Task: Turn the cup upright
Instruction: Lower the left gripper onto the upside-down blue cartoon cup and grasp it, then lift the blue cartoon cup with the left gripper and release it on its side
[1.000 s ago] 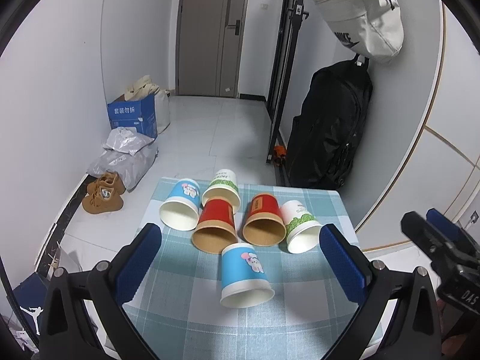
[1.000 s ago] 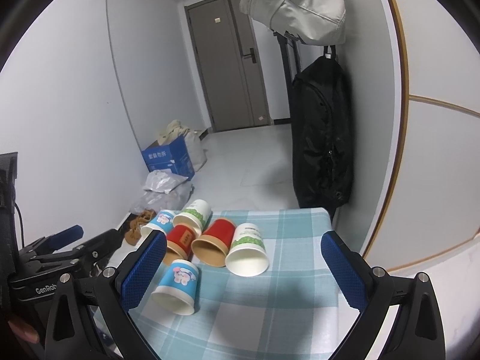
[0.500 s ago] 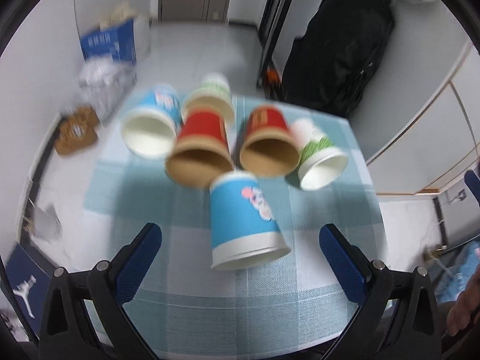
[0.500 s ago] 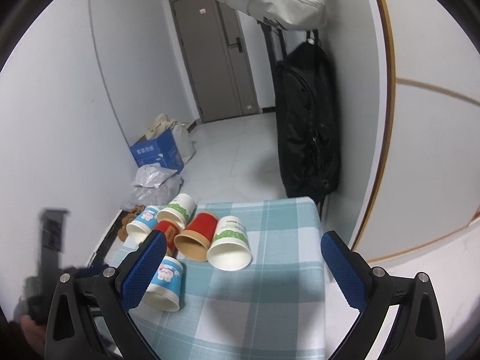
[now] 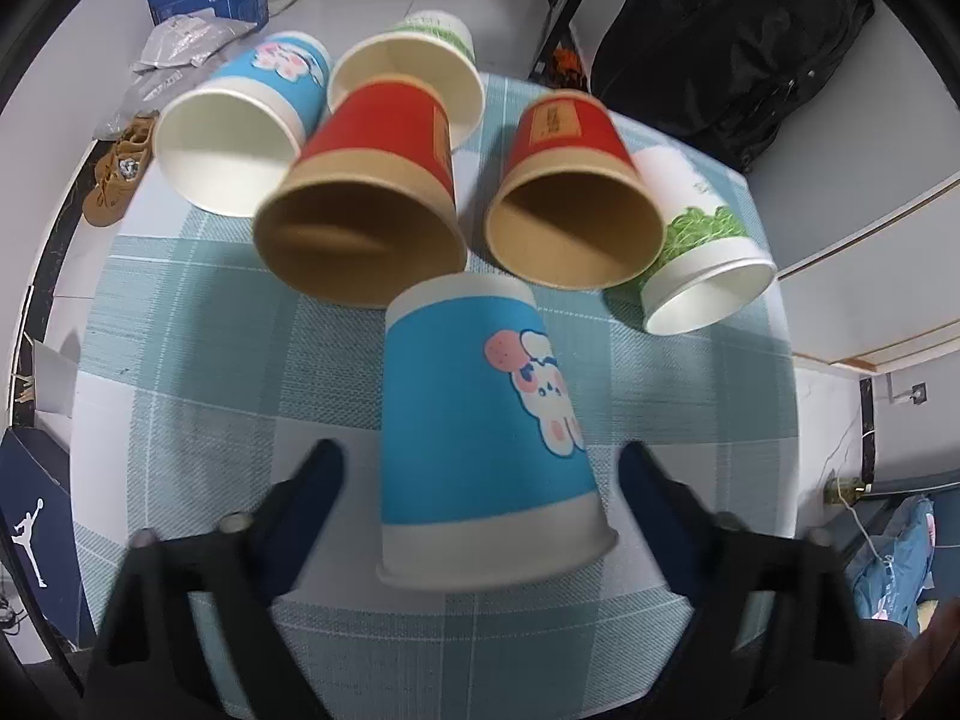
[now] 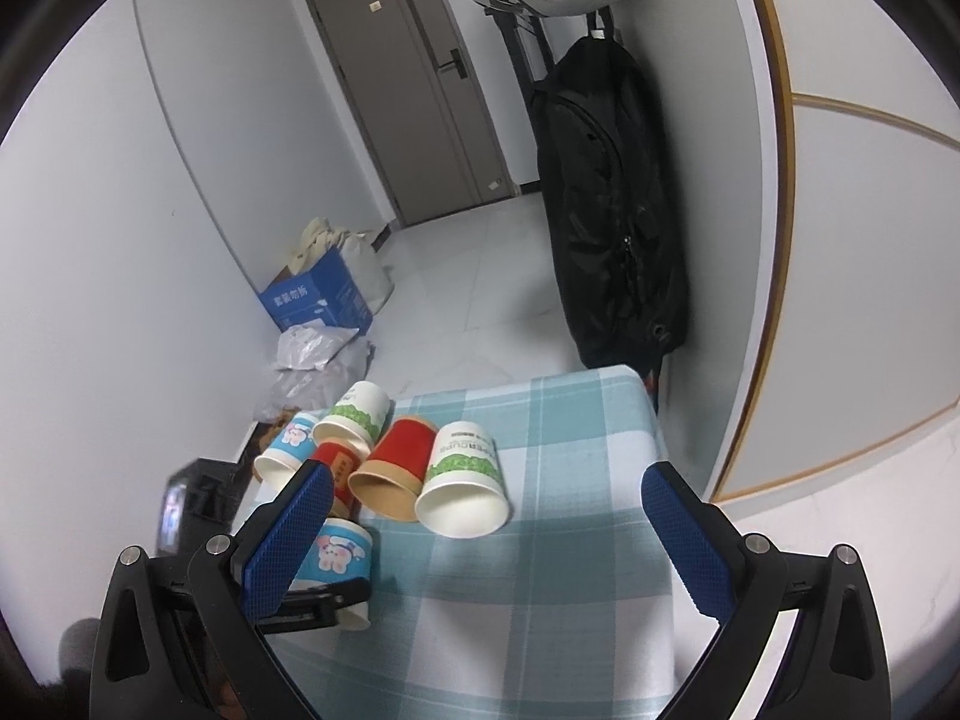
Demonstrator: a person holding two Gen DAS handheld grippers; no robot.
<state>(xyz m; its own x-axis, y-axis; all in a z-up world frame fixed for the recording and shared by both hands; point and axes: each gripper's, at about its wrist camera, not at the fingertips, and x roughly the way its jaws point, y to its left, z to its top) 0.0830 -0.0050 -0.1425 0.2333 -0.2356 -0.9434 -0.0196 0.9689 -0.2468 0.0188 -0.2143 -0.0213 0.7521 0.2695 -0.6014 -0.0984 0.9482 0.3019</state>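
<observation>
A blue paper cup with a rabbit print [image 5: 480, 432] stands upside down on the checked tablecloth [image 5: 198, 396], nearest me. My left gripper [image 5: 480, 468] is open, one finger on each side of the cup's lower half, not touching. The cup also shows in the right wrist view [image 6: 339, 558], with a left finger in front of it. My right gripper [image 6: 486, 504] is open and empty above the table's right part.
Several other cups lie on their sides behind the blue one: two red [image 5: 372, 192] [image 5: 576, 192], one blue [image 5: 240, 120], two white-and-green [image 5: 702, 252] [image 5: 414, 60]. A black bag [image 6: 606, 204] hangs at the wall beyond the table. Boxes and shoes lie on the floor left.
My left gripper has dropped and moved forward, so its fingers now straddle the upside-down blue cup. My right gripper has stayed in place.
</observation>
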